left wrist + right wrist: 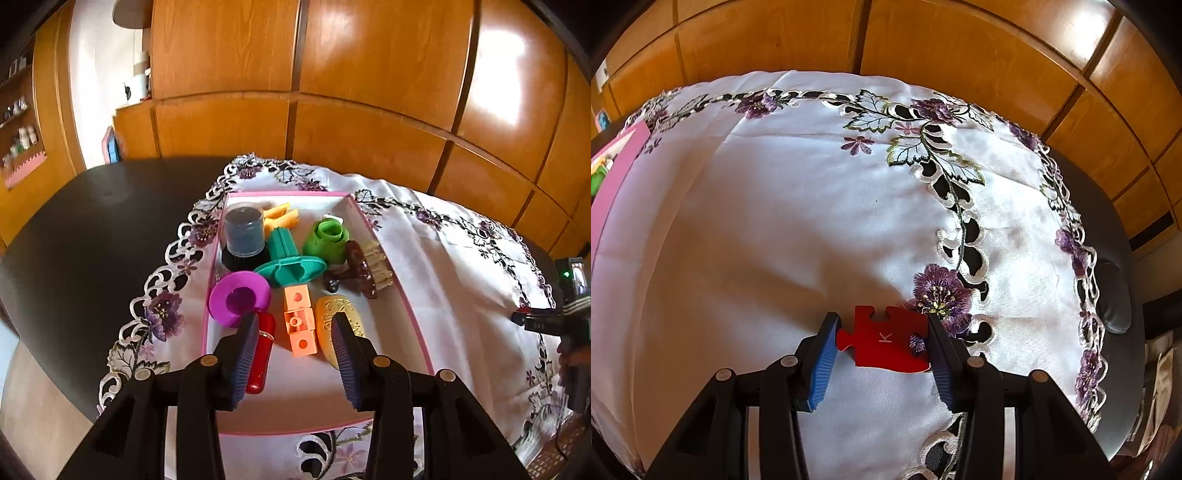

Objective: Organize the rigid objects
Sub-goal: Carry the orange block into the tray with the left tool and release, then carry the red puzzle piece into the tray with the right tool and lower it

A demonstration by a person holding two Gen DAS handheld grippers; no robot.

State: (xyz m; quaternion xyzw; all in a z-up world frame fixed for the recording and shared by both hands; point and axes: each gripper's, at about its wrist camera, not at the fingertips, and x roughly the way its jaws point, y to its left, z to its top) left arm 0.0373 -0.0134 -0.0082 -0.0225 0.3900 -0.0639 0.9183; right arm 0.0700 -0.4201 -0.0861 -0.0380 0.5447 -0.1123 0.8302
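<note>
Through my left wrist view, my left gripper (297, 354) hangs above the near end of the pink box (384, 254), jaws part open and empty: nothing sits between the pads. Below and beyond them the box is already crowded. A red cylinder (263, 354) lies nearest on the left with its long axis running near to far, an orange block piece (300, 320) lies beside it to the right, and a yellow oval piece (338, 325) lies to the right of that. Farther in are a purple funnel (240, 297), a teal flanged piece (290, 258), a green cup (327, 236), a brown brush (367, 267) and a grey capped jar (244, 229). My other gripper shows only at the far right edge, well apart from the box.

Through my right wrist view, my right gripper (882, 341) points steeply down at the embroidered tablecloth (775, 221). A red puzzle piece (886, 341) marked K lies flat between my pads, its longer side running left to right across the gap. The jaws stand about as wide as the piece, both pads against its ends, so I judge I have it pinched. The box is only a pink sliver at the far left, so this piece must travel left, and my right hand is the one on it.
</note>
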